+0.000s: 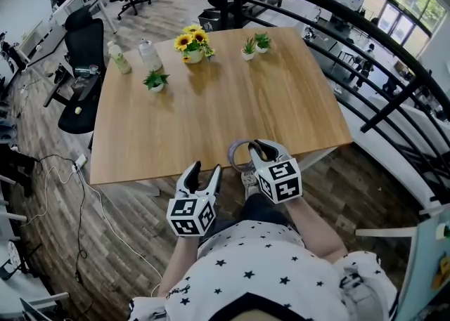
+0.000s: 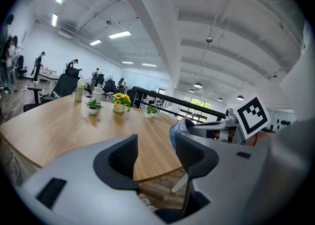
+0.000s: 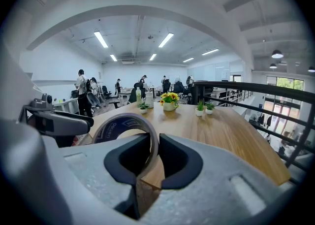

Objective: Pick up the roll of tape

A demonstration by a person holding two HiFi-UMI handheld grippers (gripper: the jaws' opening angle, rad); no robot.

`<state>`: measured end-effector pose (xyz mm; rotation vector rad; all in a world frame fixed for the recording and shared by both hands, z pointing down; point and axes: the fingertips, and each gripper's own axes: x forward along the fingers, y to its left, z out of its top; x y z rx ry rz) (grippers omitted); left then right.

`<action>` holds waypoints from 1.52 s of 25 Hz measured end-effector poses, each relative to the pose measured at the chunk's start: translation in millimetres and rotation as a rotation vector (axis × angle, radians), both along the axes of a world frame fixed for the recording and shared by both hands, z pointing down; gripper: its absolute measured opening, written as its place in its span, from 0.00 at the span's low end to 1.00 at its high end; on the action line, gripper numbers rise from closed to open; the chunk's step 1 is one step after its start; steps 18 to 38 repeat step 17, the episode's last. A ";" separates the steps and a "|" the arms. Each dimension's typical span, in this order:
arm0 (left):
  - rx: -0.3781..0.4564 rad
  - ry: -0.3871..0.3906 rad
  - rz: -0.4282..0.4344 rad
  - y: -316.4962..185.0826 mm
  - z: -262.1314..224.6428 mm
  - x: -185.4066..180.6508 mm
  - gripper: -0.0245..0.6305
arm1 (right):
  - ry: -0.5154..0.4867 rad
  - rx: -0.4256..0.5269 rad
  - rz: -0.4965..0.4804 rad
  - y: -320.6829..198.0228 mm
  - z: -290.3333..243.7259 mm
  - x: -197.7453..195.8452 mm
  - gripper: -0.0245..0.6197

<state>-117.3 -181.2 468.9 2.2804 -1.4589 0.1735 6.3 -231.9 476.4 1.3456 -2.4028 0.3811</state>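
Note:
The roll of tape (image 1: 238, 152) is a grey-brown ring with dark print inside, standing upright at the near edge of the wooden table (image 1: 211, 116). My right gripper (image 1: 259, 148) is shut on its wall: in the right gripper view one pad sits inside the roll of tape (image 3: 123, 123) and the other outside, pressing the band between them at my right gripper (image 3: 154, 145). My left gripper (image 1: 205, 170) hovers just off the table's front edge, left of the tape, open with nothing between its fingers. In the left gripper view my left gripper (image 2: 156, 152) frames the tape (image 2: 180, 129) to the right.
At the table's far side stand a pot of sunflowers (image 1: 193, 44), three small potted plants (image 1: 155, 80), and two bottles (image 1: 118, 57). A black office chair (image 1: 84, 46) stands at the left. A dark railing (image 1: 337, 31) runs along the right. Cables lie on the floor (image 1: 63, 179).

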 end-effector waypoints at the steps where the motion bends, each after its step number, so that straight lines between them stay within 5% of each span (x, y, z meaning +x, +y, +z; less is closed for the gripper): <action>1: 0.000 0.000 0.000 0.1 -0.1 0.0 0.37 | -0.002 0.000 0.001 0.1 -0.3 -0.2 0.14; 38: -0.004 0.005 0.001 -1.4 -0.7 0.7 0.37 | -0.015 0.009 -0.002 -2.6 -5.5 -3.5 0.14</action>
